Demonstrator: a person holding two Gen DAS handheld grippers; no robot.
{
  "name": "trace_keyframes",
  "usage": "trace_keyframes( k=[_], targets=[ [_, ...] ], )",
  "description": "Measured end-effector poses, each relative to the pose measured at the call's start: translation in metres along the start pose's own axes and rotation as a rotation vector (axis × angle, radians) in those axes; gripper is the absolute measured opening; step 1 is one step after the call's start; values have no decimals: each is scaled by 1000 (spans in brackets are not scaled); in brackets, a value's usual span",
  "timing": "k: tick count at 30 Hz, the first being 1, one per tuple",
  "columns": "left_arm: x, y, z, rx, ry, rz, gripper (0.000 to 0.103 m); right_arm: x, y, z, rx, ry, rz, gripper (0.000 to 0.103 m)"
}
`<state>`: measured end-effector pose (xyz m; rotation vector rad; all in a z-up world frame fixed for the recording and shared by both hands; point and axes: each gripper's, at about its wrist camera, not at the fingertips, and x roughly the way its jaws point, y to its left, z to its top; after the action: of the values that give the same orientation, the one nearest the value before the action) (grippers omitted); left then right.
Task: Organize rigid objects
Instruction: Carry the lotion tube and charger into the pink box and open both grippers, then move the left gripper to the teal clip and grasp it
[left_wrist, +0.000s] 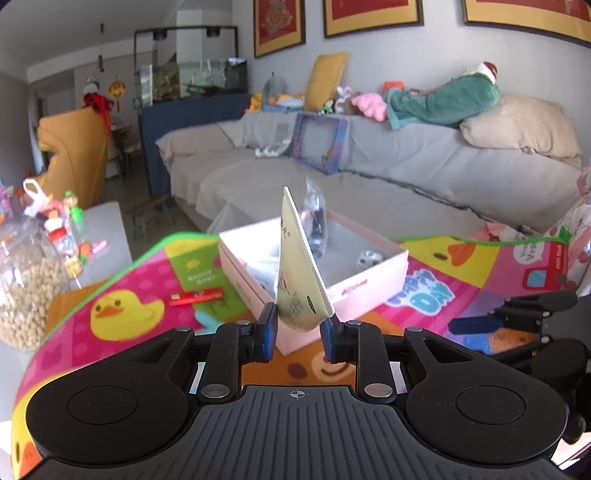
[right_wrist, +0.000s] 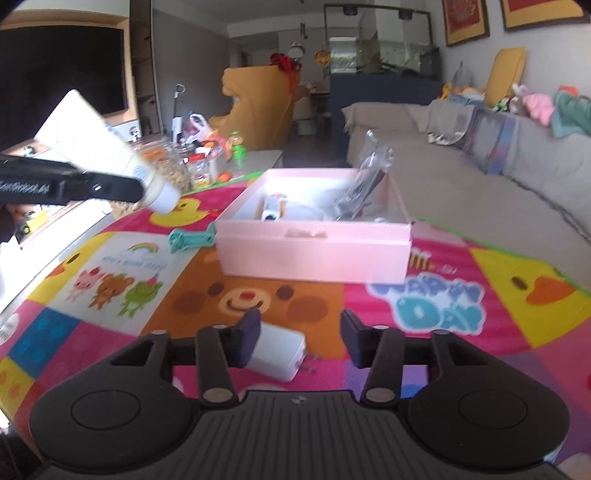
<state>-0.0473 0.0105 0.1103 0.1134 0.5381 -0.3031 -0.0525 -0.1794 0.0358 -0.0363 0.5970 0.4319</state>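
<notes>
My left gripper (left_wrist: 298, 328) is shut on a cream squeeze tube (left_wrist: 301, 273) and holds it in the air in front of the pink box (left_wrist: 369, 284). The right wrist view shows the same tube (right_wrist: 107, 147) held above the mat's left side, cap end pointing down toward the mat. The pink box (right_wrist: 314, 247) holds a clear plastic bag (right_wrist: 365, 181) and small white items. My right gripper (right_wrist: 299, 336) is open, low over the mat, with a white charger block (right_wrist: 277, 350) beside its left finger.
A colourful play mat (right_wrist: 443, 306) covers the table. A teal clip (right_wrist: 192, 238) lies left of the box and a red wrapper (left_wrist: 195, 296) lies on the mat. A jar of nuts (left_wrist: 22, 280) and toys stand at the left. A grey sofa (left_wrist: 406, 184) is behind.
</notes>
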Motion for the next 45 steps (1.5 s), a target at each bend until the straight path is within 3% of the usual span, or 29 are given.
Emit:
trace_keyframes(
  k=[4,8,10,13,15,18,23,28,31,33,35,41,45],
  targets=[
    [11,3,-22,-43,61,-31,28,17,12,-4,-8,55,3,50],
    [14,10,-44,-83,106,-53,28,37,23,-1,-22,99,-8,65],
    [14,12,-52,-89,126,-64,28,43,31,0,-60,100,-56,66],
    [14,14,-63,-90,148,-82,28,52,33,1,-78,134,-95,62],
    [12,14,-68,-97,153,-95,28,52,30,2,-72,154,-89,50],
    [8,17,-69,-118,131,-111,28,42,23,6,-44,151,-80,50],
    [3,23,-43,-145,51,-146,28,9,15,34,-44,37,-85,50],
    [11,24,33,-69,-129,-134,28,-9,4,86,-55,-155,-149,50],
    [34,28,87,-96,-215,-146,29,3,-5,114,-49,-222,-159,50],
    [60,30,115,-126,-194,-173,29,17,-10,127,-48,-233,-154,51],
    [90,30,129,-151,-116,-183,29,31,-13,130,-28,-211,-196,58],
    [118,51,92,-221,-71,-166,29,46,-6,88,-60,-120,-134,61],
    [118,93,53,-298,-30,-32,29,54,3,72,-100,-65,-106,61]
  ],
)
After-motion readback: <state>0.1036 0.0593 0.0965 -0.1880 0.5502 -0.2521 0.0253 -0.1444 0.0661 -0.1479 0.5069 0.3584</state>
